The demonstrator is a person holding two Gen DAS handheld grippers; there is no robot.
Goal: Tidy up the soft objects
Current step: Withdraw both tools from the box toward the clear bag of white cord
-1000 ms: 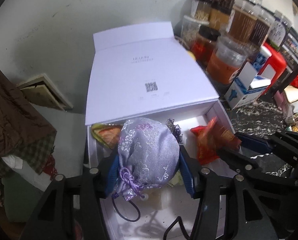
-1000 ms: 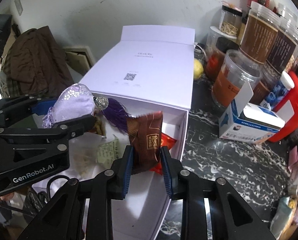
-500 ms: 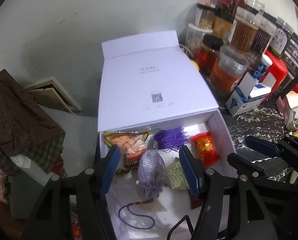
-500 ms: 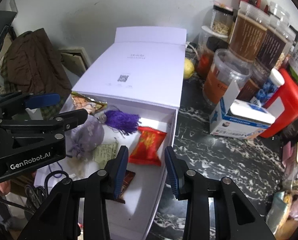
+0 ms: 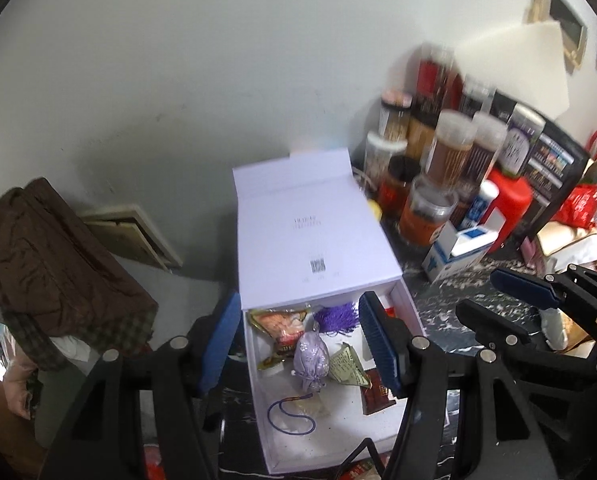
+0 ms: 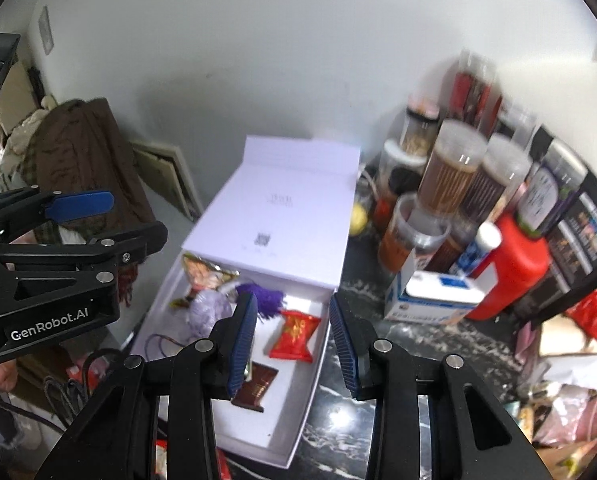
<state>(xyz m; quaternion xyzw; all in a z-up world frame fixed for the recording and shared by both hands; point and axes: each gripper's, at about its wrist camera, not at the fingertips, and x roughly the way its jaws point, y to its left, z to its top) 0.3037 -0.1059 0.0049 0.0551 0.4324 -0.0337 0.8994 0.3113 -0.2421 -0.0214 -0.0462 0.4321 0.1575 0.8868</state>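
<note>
Both grippers hang above the white box point(image 5: 412, 308) with nothing between their pads: the left gripper point(image 5: 302, 346) stands with jaws apart, and the right gripper point(image 6: 292, 342) has a narrower gap, also empty.

Judging by what lies below, most of the sorting looks done. Under the left gripper the lilac pouch point(image 5: 312, 358) rests on the box floor, its purple cord point(image 5: 284, 420) looped nearer the camera. Beyond it lie a snack bag point(image 5: 282, 326) and a purple tassel point(image 5: 338, 316). Below the right gripper sit a red packet point(image 6: 296, 334) and, nearer, a brown packet point(image 6: 258, 386). A green paper wedge point(image 5: 348, 368) lies beside the pouch.

What may remain is closing the lid point(image 5: 310, 232), which leans back open behind the contents.

To the right of both tools, jars point(image 6: 446, 172), a red bottle point(image 6: 514, 264) and a blue-and-white carton point(image 6: 430, 292) crowd the dark counter point(image 6: 346, 400) close to the box. Off to the left a brown cloth pile point(image 5: 54, 256) sits clear of the work.
</note>
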